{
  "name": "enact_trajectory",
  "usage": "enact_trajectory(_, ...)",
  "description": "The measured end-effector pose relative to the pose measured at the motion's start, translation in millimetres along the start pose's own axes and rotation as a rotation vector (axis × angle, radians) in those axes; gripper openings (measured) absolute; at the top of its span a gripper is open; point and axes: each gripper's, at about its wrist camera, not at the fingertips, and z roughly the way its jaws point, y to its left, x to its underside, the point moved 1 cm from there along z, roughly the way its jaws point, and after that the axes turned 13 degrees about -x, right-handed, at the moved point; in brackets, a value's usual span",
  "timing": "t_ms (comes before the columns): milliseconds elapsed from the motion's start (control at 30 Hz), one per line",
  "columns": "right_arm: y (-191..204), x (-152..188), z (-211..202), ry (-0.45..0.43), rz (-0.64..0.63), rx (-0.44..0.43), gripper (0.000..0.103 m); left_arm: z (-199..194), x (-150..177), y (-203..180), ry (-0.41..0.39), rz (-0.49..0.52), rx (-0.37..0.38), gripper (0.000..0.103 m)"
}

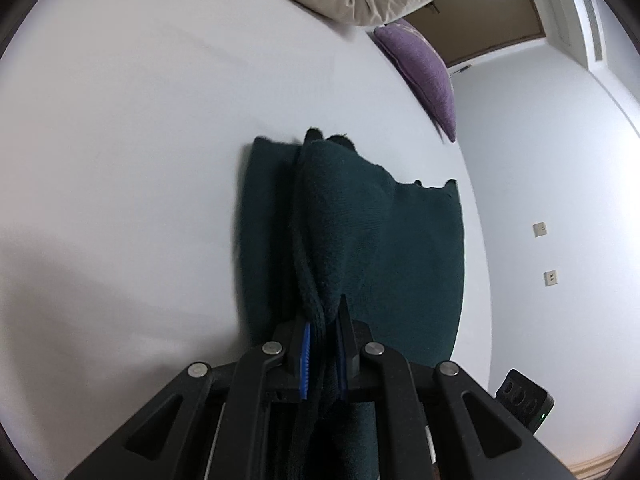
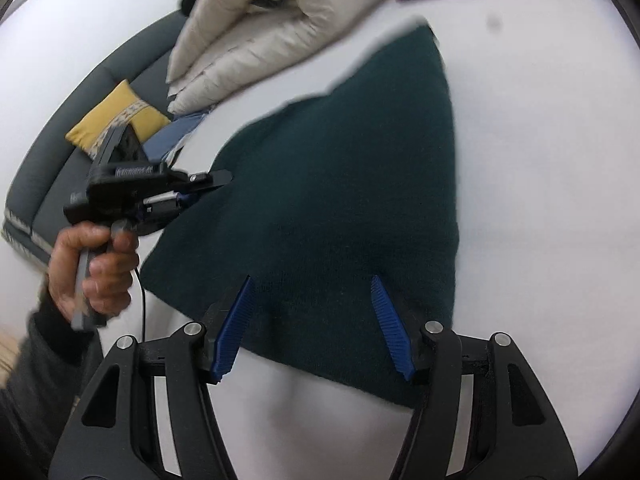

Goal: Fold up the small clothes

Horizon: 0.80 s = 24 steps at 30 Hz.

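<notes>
Left gripper: fingers pinched tight on a bunched edge of the dark green knit garment, lifting that side clear so it can swing over as a fold

Right gripper: fingers spread wide, holding nothing, tips hovering at the garment's near hem, which looks like lining up a corner grab, though I can't tell if they touch the cloth

Garment position: spread on the white bed sheet, one edge raised in the left gripper

Garment look: deep teal-green, fine knit, soft and thick, a notched far edge, mostly flat with one ridge rising

Surroundings: beige duvet and purple cushion well apart from the garment, beyond it, leaving room to fold
</notes>
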Motion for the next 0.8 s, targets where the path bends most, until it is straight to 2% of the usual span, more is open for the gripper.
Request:
enact_trajectory(100,1,-4,-13,-0.034,0.049,-0.082,0.058,-4,2,5,-0.012,0.007,0.017,0.011)
enact_trajectory(200,1,-24,-27,-0.101,0.075,-0.145,0.059,-8,-1,4,-0.02,0.011,0.021,0.011)
enact_trajectory(333,-1,-60,-21,-0.121,0.079,-0.136,0.059,-14,-4,6,-0.041,0.021,0.02,0.011)
enact_trajectory(433,-22,-82,-5,-0.117,0.123,-0.119,0.059,-15,1,20,-0.044,0.005,0.025,0.011)
enact_trajectory(567,-52,-83,7,-0.138,0.235,-0.222,0.058,-8,8,32,-0.04,-0.019,0.048,0.011)
enact_trajectory(700,-54,-89,4,-0.139,0.258,-0.257,0.058,-10,8,22,-0.061,0.035,-0.004,0.011)
enact_trajectory(800,-51,-110,0,-0.143,0.257,-0.282,0.061,-10,8,18,-0.068,0.062,-0.034,0.012)
